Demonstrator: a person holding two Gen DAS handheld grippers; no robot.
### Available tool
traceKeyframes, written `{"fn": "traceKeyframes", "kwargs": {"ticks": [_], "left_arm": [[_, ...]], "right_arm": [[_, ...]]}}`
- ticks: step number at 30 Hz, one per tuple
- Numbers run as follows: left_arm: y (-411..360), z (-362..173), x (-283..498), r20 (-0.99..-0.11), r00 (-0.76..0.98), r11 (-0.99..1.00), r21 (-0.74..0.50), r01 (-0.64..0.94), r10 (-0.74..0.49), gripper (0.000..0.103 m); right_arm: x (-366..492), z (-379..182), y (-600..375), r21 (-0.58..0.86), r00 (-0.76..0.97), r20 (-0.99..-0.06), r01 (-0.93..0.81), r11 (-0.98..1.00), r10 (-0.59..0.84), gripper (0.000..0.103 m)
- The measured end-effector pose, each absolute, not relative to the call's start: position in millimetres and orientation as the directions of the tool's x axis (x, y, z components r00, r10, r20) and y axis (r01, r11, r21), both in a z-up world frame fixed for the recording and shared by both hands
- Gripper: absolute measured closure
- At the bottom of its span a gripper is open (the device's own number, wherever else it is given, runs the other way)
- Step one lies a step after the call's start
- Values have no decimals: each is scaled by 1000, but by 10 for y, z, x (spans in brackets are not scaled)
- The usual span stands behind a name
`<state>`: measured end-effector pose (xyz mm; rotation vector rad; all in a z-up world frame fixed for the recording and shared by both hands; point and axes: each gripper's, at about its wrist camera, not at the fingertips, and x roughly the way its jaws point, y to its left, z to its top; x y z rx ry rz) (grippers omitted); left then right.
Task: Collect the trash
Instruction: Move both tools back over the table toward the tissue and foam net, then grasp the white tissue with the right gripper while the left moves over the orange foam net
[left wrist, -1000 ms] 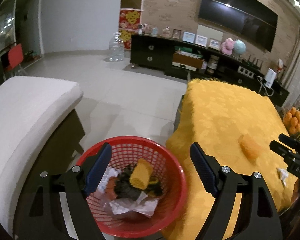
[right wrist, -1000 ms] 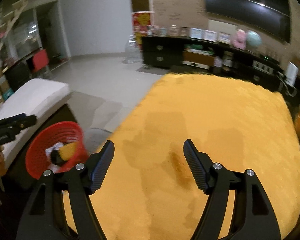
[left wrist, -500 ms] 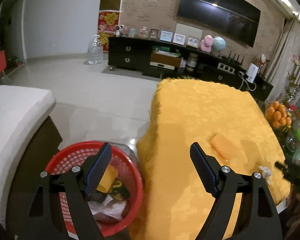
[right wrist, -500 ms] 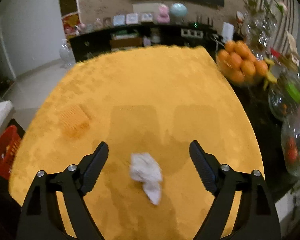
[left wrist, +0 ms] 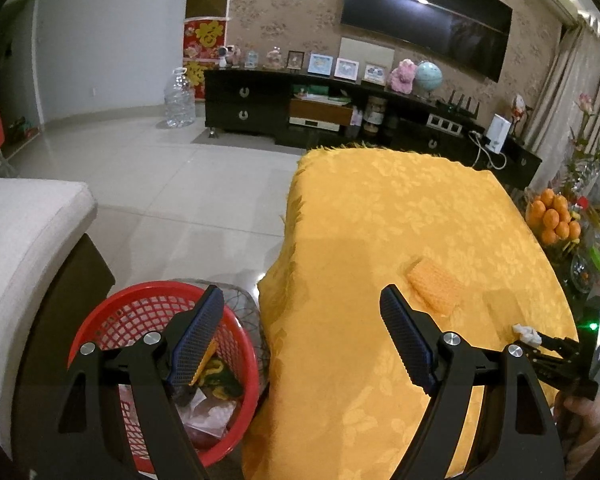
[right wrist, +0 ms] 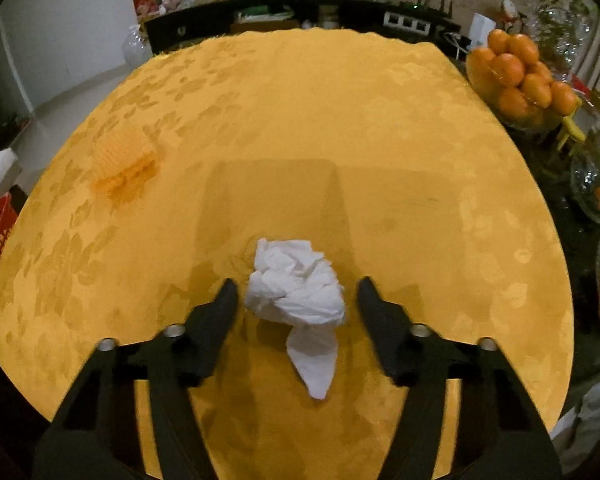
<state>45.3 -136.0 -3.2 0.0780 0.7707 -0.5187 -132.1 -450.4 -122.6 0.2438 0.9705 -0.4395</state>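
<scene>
A crumpled white tissue (right wrist: 296,284) lies on the yellow tablecloth (right wrist: 300,112), between the fingers of my right gripper (right wrist: 296,294). Its jaws are closing, with small gaps still showing on both sides of the tissue. From the left wrist view the same tissue (left wrist: 526,332) sits at the right gripper's (left wrist: 540,340) tip. An orange foam net (left wrist: 434,286) (right wrist: 124,152) rests further left on the cloth. My left gripper (left wrist: 300,296) hangs open and empty over the table's edge, above the red basket (left wrist: 112,312), which holds several scraps.
A bowl of oranges (right wrist: 520,76) and glassware (right wrist: 592,184) crowd the table's right side. A white cushioned seat (left wrist: 24,232) stands left of the basket. A dark TV cabinet (left wrist: 260,104) lines the far wall across tiled floor.
My right gripper swung from the basket side to the tissue, sank over it and its jaws narrowed. The left gripper's view shifted right, from the basket toward the table, still open.
</scene>
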Motion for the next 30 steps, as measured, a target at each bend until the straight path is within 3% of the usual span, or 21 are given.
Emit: {"fn": "traceKeyframes", "kwargs": {"ticks": [1, 4, 16, 30], "left_arm": [[-1348, -34, 457, -683, 598, 873, -122, 473, -419, 26], [-1350, -52, 456, -684, 598, 875, -127, 467, -419, 26], [-1584, -116, 379, -692, 575, 848, -101, 521, -436, 26], [-2436, -332, 417, -752, 497, 795, -59, 604, -433, 24]], "right_arm": [[-1315, -1213, -4508, 6, 489, -836, 461, 887, -248, 61], [-1336, -1195, -4522, 13, 492, -833, 472, 881, -252, 63], [-1215, -706, -4364, 30, 594, -756, 451, 892, -274, 64], [-763, -246, -4466, -19, 654, -705, 367, 930, -272, 64]]}}
